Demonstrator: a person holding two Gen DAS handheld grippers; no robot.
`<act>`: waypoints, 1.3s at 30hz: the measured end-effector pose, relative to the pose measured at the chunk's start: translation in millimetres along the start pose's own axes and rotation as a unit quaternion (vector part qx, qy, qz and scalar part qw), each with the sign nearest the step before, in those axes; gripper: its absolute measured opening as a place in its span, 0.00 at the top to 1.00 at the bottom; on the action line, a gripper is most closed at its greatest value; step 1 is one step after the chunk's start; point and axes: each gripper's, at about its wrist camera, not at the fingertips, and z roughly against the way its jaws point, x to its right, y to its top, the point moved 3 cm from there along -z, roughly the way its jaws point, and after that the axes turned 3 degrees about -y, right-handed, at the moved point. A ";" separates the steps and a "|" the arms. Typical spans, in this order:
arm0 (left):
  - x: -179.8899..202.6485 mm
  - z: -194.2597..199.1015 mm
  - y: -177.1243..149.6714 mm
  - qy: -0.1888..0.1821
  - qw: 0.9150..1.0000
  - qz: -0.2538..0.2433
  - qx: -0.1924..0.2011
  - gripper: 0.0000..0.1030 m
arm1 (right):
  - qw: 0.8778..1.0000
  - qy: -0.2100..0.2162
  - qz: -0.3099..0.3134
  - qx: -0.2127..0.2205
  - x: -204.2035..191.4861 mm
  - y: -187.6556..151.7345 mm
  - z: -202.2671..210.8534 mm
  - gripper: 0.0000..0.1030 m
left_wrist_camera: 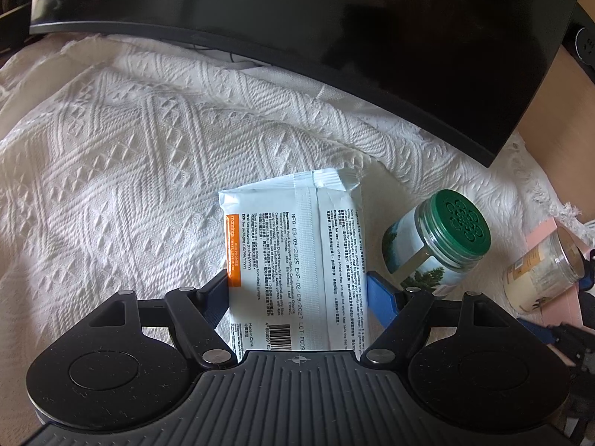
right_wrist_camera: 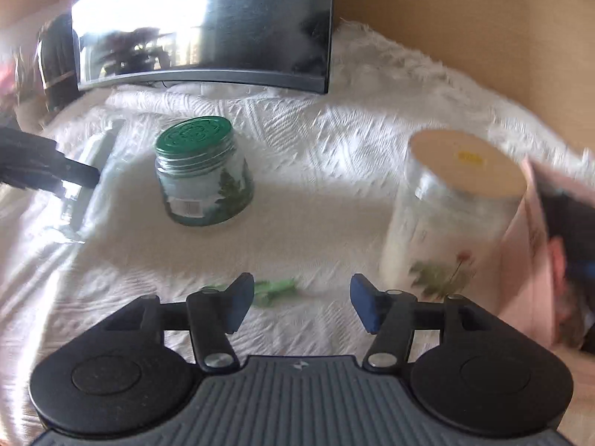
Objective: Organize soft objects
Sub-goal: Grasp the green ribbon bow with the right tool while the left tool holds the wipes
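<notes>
Left wrist: wipes pack (left_wrist_camera: 293, 260) fills jaws.

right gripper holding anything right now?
No. The right gripper is open over the white blanket, with nothing between its fingers.

You can't see the near end of the wipes pack (left_wrist_camera: 297, 252), it's tucked under the left gripper's body, so the barcode gets cut off. The print on it is too tiny to read. The dark monitor (left_wrist_camera: 334, 18) runs off the top edge. Right wrist view is smeared: the cream-lidded jar (right_wrist_camera: 450, 200) is all blur, and the green thing (right_wrist_camera: 275, 290) by the right gripper's fingers is anyone's guess. The pink box (right_wrist_camera: 535, 260) is cropped at the edge.
</notes>
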 end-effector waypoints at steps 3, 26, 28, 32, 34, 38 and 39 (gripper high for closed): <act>3.5 -0.1 0.0 0.000 1.000 -0.006 -0.002 0.22 | 0.999 0.036 0.016 -0.006 -12.2 -2.4 -3.0 0.44; 8.2 3.6 0.1 0.008 1.000 -0.011 -0.013 0.22 | 0.984 0.032 0.172 0.017 -44.0 2.6 -17.9 0.37; 9.8 4.5 1.5 0.009 1.000 -0.017 -0.013 0.22 | 0.981 0.028 0.187 0.030 -44.9 5.4 -21.5 0.35; 11.2 5.6 0.9 0.011 1.000 -0.021 -0.014 0.22 | 0.985 0.044 0.166 0.013 -37.0 11.2 -37.0 0.34; 10.9 5.9 -0.3 0.010 1.000 -0.020 -0.015 0.22 | 0.988 0.063 0.143 -0.001 -32.1 12.3 -38.5 0.35; 9.3 5.5 -1.4 0.010 1.000 -0.017 -0.016 0.22 | 0.990 0.072 0.123 -0.007 -31.5 7.1 -33.8 0.47; 9.3 5.9 -1.0 0.010 1.000 -0.016 -0.015 0.22 | 0.991 0.065 0.120 -0.006 -31.4 7.2 -32.5 0.53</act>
